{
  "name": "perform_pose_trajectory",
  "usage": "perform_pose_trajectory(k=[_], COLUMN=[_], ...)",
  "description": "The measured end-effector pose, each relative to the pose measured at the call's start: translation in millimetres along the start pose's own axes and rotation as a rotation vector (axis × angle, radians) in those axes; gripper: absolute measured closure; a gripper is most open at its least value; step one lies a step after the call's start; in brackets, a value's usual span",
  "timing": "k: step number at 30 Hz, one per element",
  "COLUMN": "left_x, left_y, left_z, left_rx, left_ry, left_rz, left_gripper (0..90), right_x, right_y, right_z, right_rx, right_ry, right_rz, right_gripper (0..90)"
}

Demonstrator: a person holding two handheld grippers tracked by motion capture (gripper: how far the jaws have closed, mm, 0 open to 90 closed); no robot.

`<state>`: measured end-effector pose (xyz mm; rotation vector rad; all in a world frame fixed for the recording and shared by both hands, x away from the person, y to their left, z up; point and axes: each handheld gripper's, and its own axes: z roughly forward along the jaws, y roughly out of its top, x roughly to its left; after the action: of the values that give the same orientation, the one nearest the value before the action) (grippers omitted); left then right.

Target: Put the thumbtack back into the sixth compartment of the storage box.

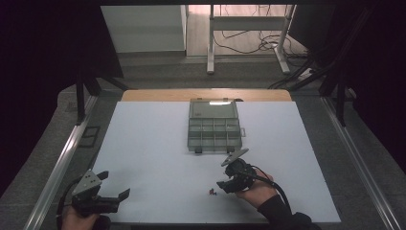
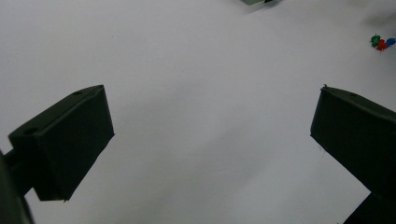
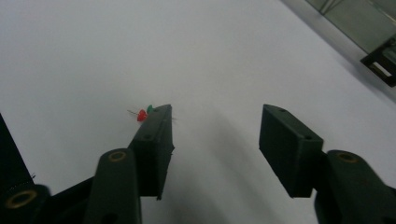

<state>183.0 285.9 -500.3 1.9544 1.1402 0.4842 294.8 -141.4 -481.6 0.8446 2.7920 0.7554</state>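
A small cluster of push pins (image 1: 212, 192), red, green and blue, lies on the white mat (image 1: 153, 158) near the front. My right gripper (image 1: 221, 186) lies low over the mat just right of them. In the right gripper view its jaws (image 3: 215, 116) stand partly apart with nothing between them, and the red and green pins (image 3: 144, 113) sit just outside the tip of the left jaw. My left gripper (image 1: 115, 184) rests at the front left corner, open wide over bare mat (image 2: 212, 121). The pins (image 2: 382, 43) show far off at the upper right of the left gripper view.
A clear grey compartment box (image 1: 214, 125) with its lid up stands at the back middle of the mat; its edge shows in the right gripper view (image 3: 359, 18). Metal rails run along both table sides. A hand and dark sleeve hold the right gripper.
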Motion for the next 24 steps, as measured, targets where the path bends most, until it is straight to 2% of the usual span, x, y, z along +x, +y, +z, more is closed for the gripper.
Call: perform_pose_trajectory(k=[3,4,9,13,14,17,18,24], left_x=[0.0,0.0,-0.1,-0.1,-0.1,0.1,0.1,-0.2], left_y=[0.0,0.0,0.0,-0.1,-0.3,-0.3,-0.3,-0.8], left_z=[0.0,0.0,0.0,-0.2,-0.4,-0.5,-0.5,-1.2], left_rx=[0.000,0.000,0.000,-0.001,-0.004,-0.004,-0.004,-0.013], left_ry=[0.000,0.000,-0.001,-0.001,-0.002,-0.003,-0.003,-0.005], left_rz=[0.000,0.000,0.002,0.006,0.007,0.006,0.006,0.008], left_gripper=[0.0,0.0,0.0,0.0,0.0,0.0,0.0,0.0], right_x=[1.9,3.9,9.4,12.9,13.9,15.3,17.9,21.7], right_y=[2.7,5.9,12.6,16.6,18.8,20.5,22.5,25.3], right_z=[2.5,5.1,12.0,17.0,20.9,24.4,28.1,34.2], right_rx=[0.009,0.018,0.048,0.061,0.074,0.086,0.098,0.117], right_ry=[0.015,0.035,0.071,0.072,0.072,0.076,0.081,0.098], right_rz=[-0.016,-0.032,-0.054,-0.076,-0.097,-0.112,-0.128,-0.148], right_gripper=[51.2,54.9,57.0,60.7,64.4,68.3,73.1,77.7])
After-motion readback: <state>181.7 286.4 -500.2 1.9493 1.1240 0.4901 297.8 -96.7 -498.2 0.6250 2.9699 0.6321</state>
